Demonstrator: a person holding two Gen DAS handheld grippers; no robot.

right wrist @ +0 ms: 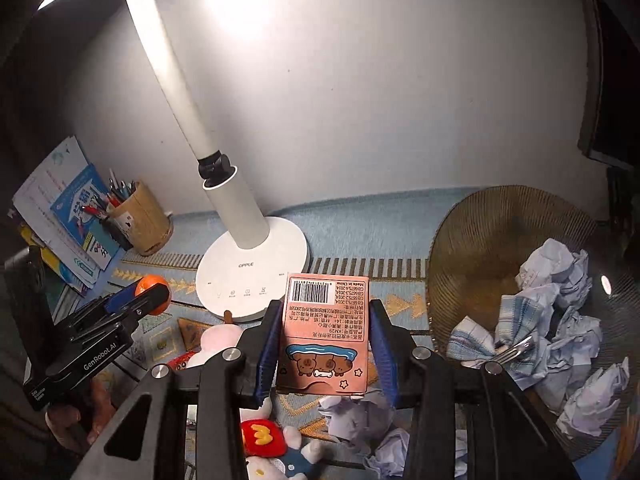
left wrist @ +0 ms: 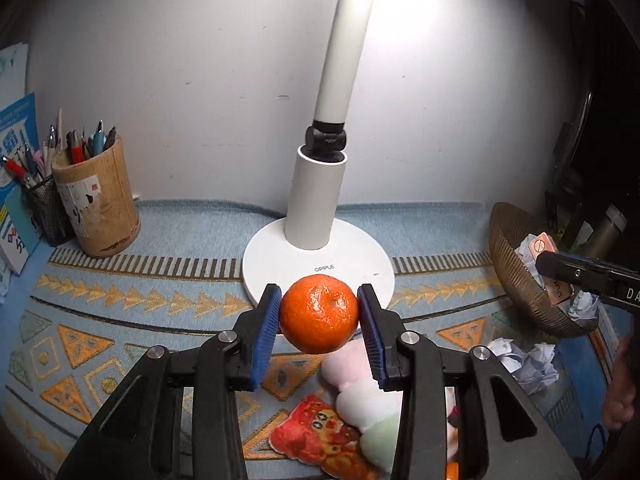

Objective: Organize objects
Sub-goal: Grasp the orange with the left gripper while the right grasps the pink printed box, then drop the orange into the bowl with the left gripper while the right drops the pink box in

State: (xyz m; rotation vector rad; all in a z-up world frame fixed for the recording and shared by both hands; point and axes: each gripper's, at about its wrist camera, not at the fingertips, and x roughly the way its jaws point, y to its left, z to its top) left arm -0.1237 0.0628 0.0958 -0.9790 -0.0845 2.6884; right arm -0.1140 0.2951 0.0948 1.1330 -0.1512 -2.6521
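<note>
My left gripper (left wrist: pixel 319 314) is shut on an orange mandarin (left wrist: pixel 319 313) and holds it above the patterned mat, just in front of the white lamp base (left wrist: pixel 352 256). It also shows at the left of the right wrist view (right wrist: pixel 150 292). My right gripper (right wrist: pixel 325 332) is shut on a pink card box (right wrist: pixel 325 332) with a barcode and cartoon animals, held upright above the mat to the left of the brown basket (right wrist: pixel 472 248). The right gripper (left wrist: pixel 560 276) with the box shows over the basket rim (left wrist: pixel 516 264) in the left wrist view.
The basket holds crumpled paper (right wrist: pixel 560 304) and a checked cloth (right wrist: pixel 476 336). More crumpled paper (left wrist: pixel 524 360) lies on the mat. Plush toys (left wrist: pixel 360 396) and a red snack-like plush (left wrist: pixel 320 436) lie below the grippers. Pen holders (left wrist: pixel 96 208) and books (right wrist: pixel 64 216) stand at the left.
</note>
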